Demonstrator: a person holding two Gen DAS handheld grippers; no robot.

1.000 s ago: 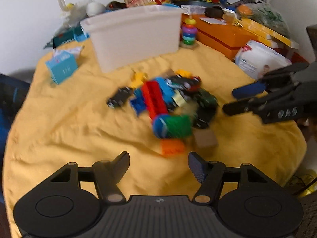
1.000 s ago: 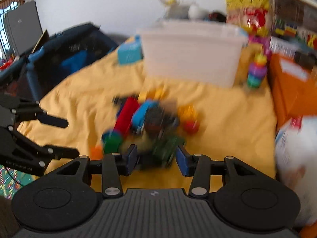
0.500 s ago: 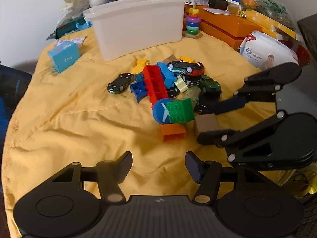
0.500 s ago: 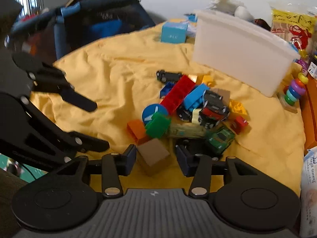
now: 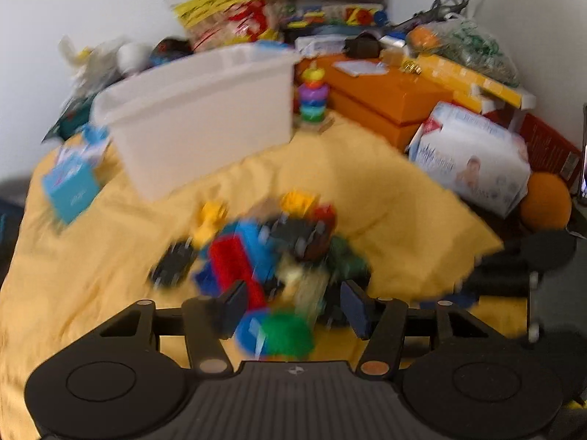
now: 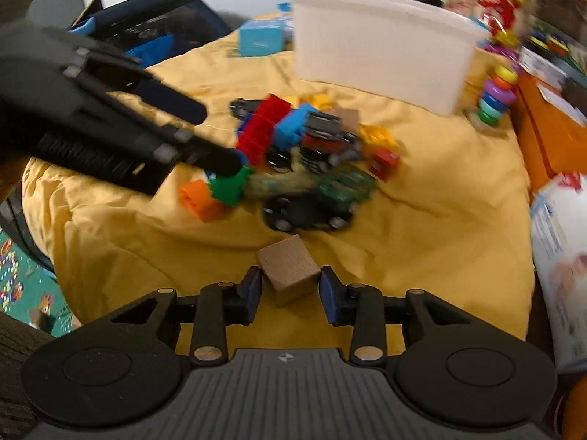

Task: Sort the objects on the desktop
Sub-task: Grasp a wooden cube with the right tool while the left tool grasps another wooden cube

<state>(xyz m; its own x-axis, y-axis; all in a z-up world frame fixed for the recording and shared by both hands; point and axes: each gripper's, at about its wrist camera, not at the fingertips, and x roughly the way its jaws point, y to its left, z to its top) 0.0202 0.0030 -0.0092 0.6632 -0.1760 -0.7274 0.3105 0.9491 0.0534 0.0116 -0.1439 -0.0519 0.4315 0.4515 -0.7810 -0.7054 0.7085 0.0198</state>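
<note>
A pile of toy bricks and cars [image 6: 304, 150] lies on the yellow cloth [image 6: 422, 220], in front of a white bin [image 6: 378, 47]. A wooden cube [image 6: 288, 271] sits apart from the pile. My right gripper [image 6: 290, 289] has its jaws closing on it, pads at two of its sides. The left wrist view is blurred: my left gripper [image 5: 293, 306] hangs low over the pile [image 5: 279, 256], jaws closing. A green brick [image 5: 290, 333] and a blue disc [image 5: 247, 330] lie between its fingers, untouched. An orange brick [image 6: 198, 198] lies beside the left gripper [image 6: 209, 134].
Behind the cloth stand a ring stacker [image 5: 313, 99], orange boxes [image 5: 385, 91], a wipes pack [image 5: 473, 157], an orange ball [image 5: 544, 201] and a teal box [image 5: 71, 183]. A dark blue bag [image 6: 146, 25] and a patterned floor mat [image 6: 22, 278] lie off the left edge.
My left gripper moved forward until the green brick and blue disc lie between its fingers. My right gripper narrowed on the wooden cube, which now sits further from the pile.
</note>
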